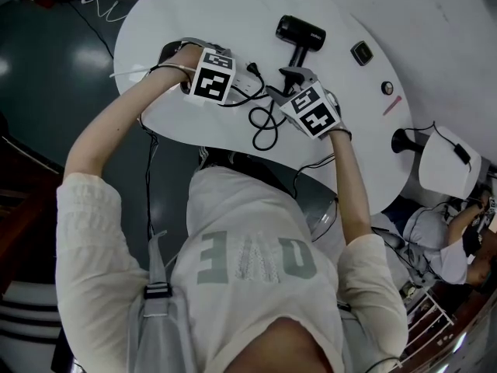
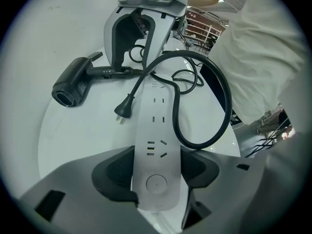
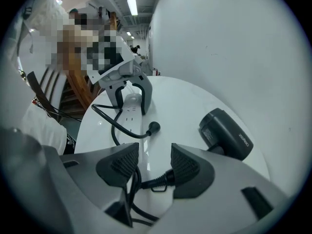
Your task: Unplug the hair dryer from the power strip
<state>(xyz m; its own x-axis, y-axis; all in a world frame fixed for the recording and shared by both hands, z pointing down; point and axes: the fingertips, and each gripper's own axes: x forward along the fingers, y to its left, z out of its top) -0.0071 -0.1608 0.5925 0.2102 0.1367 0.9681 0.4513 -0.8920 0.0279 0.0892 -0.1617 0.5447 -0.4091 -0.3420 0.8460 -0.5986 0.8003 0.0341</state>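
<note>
On the table [image 1: 233, 6], my left gripper [image 2: 157, 179] squeezes the strip [image 2: 156, 126], and the dryer [image 2: 73, 84] lies near. The plug [image 2: 126, 108] is out, just beside the strip, so I think the job is done. My right gripper [image 3: 153, 162] has its jaws apart, with the cord [image 3: 148, 182] loose between them.

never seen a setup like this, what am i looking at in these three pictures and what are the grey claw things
A person holds a hand-operated gripper in each hand. One picture looks down from a camera on their head; the other two ride on the grippers. On the white table lie a black hair dryer, its plug, already out, and a white power strip. The left gripper clamps the strip's end. The right gripper is open, the dryer's cord lying between its jaws.
</note>
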